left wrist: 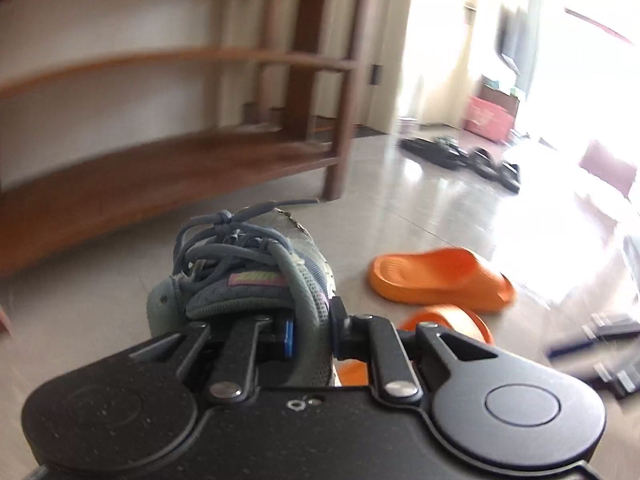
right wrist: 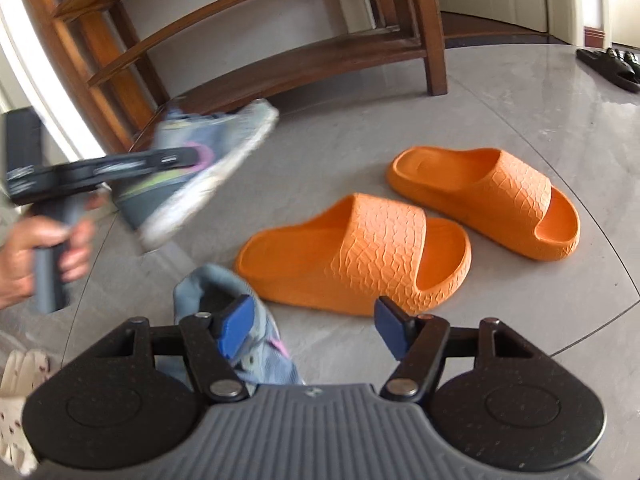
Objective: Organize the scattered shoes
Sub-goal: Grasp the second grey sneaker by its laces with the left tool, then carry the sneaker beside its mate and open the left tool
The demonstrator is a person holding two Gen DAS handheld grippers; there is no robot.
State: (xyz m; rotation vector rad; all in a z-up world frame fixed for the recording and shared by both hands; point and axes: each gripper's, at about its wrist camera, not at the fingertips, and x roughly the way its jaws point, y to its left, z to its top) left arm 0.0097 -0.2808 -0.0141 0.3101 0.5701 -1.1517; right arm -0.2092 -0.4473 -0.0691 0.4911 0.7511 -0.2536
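Your left tongs (left wrist: 312, 320) are clamped on the grey sneaker (left wrist: 256, 268) above grey floor tiles (right wrist: 500, 80) by the wooden shoe rack (right wrist: 280, 60), right tongs (right wrist: 314, 330) released.

Left gripper (left wrist: 312, 328): my jaws clamp a sneaker (left wrist: 256, 268), lifted, pointing downward.
Left hand (right wrist: 36, 252): I grip the handle.
Right gripper (right wrist: 310, 330): jaws apart, gripping nothing.
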